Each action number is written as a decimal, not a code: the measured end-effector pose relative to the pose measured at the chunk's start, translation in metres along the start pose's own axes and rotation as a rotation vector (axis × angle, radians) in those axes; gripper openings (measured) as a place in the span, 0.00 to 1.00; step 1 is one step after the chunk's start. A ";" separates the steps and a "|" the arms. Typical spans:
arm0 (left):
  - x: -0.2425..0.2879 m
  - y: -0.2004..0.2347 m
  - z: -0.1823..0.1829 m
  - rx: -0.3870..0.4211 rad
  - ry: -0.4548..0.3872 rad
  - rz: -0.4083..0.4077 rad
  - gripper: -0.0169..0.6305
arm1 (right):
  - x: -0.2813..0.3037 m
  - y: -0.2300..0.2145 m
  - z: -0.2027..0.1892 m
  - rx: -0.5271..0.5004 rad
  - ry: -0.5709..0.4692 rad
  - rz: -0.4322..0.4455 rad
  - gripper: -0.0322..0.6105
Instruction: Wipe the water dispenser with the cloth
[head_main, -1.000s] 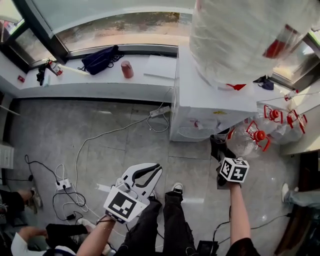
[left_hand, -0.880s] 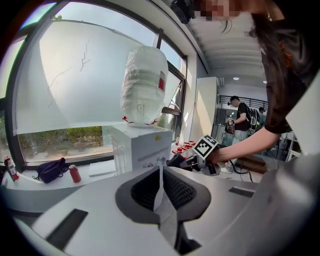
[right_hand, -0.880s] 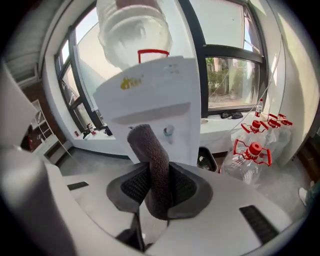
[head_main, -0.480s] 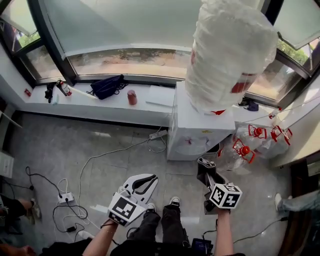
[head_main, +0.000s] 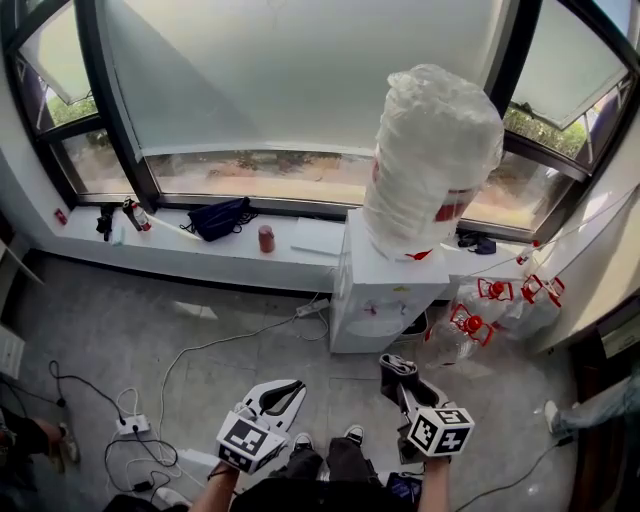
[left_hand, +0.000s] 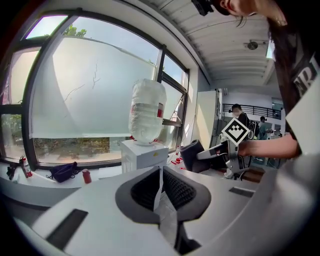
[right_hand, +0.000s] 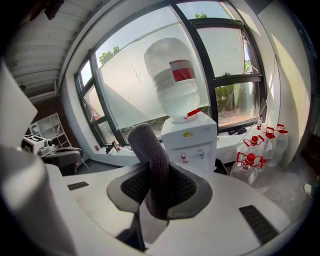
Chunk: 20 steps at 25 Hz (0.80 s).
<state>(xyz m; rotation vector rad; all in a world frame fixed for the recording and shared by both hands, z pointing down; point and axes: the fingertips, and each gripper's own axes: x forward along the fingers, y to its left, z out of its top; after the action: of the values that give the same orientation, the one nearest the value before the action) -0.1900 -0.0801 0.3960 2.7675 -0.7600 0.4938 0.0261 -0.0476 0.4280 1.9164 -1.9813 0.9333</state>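
Observation:
The white water dispenser (head_main: 375, 290) stands against the window ledge with a plastic-wrapped bottle (head_main: 435, 160) on top. My right gripper (head_main: 397, 368) hangs in front of it, a short way back, shut on a dark grey cloth (head_main: 392, 364). In the right gripper view the cloth (right_hand: 152, 155) stands up between the jaws of my right gripper (right_hand: 155, 172), and the dispenser (right_hand: 192, 140) lies straight ahead. My left gripper (head_main: 283, 388) is shut on nothing, off to the left. The left gripper view shows my left gripper (left_hand: 160, 172), the dispenser (left_hand: 145, 152) and the cloth (left_hand: 192, 156).
Several spare water bottles with red caps (head_main: 480, 305) lie right of the dispenser. A power strip and white cable (head_main: 312, 308) run over the floor at its left. On the ledge sit a dark bag (head_main: 220, 217) and a red cup (head_main: 265, 238). More cables (head_main: 130, 425) lie at the lower left.
The head view has drawn back and tilted up, so the dispenser looks smaller and farther off. Both grippers sit lower in the frame. The right one still holds the cloth.

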 end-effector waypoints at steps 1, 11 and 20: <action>-0.005 0.000 0.004 0.002 -0.012 0.003 0.06 | -0.008 0.004 0.002 -0.002 -0.009 -0.001 0.21; -0.030 -0.034 0.017 -0.002 -0.039 0.015 0.06 | -0.076 -0.008 -0.006 -0.011 -0.035 -0.032 0.21; -0.037 -0.123 0.031 0.037 -0.072 0.016 0.06 | -0.150 -0.035 -0.041 -0.028 -0.048 0.002 0.21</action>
<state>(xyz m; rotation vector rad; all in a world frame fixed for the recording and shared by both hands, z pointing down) -0.1474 0.0302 0.3373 2.8289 -0.7979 0.4172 0.0668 0.0998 0.3830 1.9397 -2.0122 0.8628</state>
